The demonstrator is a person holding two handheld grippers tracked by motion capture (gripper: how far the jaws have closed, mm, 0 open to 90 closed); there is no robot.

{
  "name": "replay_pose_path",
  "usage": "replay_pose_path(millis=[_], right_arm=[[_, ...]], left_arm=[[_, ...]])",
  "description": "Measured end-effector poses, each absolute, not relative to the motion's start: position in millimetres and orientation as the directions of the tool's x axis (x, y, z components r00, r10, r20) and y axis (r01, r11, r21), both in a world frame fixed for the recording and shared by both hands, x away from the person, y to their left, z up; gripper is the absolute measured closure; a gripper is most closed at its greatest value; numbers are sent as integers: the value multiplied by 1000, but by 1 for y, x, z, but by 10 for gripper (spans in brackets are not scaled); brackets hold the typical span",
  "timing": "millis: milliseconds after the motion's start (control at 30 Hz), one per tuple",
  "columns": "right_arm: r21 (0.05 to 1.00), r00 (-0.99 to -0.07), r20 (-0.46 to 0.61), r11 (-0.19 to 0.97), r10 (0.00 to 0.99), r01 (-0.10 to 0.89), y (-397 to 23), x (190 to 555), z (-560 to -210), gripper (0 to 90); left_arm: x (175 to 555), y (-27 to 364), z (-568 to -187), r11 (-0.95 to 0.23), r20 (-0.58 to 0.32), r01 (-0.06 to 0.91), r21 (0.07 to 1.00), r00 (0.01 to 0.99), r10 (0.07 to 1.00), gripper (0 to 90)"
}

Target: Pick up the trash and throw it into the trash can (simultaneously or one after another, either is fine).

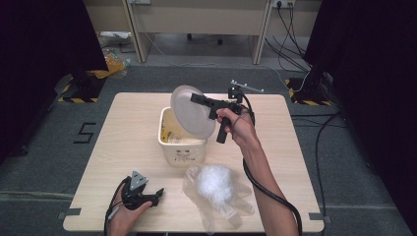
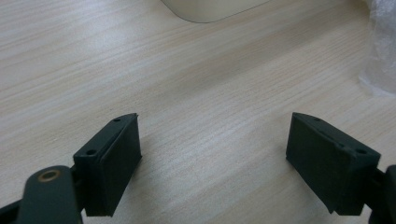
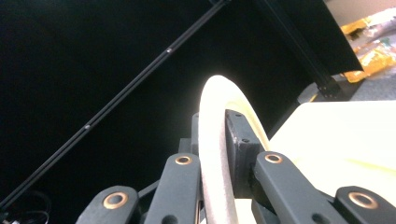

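High view: right gripper [image 1: 196, 98] clamps round white plastic lid [image 1: 191, 114], tilted over cream square tub [image 1: 181, 146].
Thin edge grip, may slip at 12 o'clock; left gripper [image 1: 158, 194] idles, jaws apart.

Left hand-held gripper [image 2: 212, 154] low, jaws wide; right hand-held gripper [image 1: 196, 98] raised, clamped.

Even overhead light keeps the tabletop [image 1: 147, 128] bright with faint shadows; dark curtains flank it. The lid [image 3: 212, 154] glares, overexposed and blurred up close.
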State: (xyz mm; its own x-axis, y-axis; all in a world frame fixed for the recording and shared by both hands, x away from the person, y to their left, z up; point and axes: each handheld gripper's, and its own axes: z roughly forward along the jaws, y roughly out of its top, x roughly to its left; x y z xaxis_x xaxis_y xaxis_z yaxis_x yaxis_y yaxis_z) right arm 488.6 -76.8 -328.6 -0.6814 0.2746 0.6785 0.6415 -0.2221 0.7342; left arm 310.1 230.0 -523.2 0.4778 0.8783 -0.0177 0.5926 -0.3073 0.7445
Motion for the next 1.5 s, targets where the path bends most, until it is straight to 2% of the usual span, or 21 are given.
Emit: replay_pose_path(millis=[367,733,1167,1500], right_arm=[[686,-625,726,-246,288,684,-68,505,-363,835],[674,-575,723,-207,382,710,-67,513,-393,772],[713,-600,676,-175,428,679,-85,504,-387,737],[731,-630,657,-145,415,667,-96,487,-382,683]], left_arm=[[310,230,-523,-308,-18,593,744,478,878,170],[310,230,-523,-308,-18,593,744,478,878,170],[310,230,-523,-310,-17,594,743,479,878,170],[310,230,-523,-309,-17,593,744,479,878,169]])
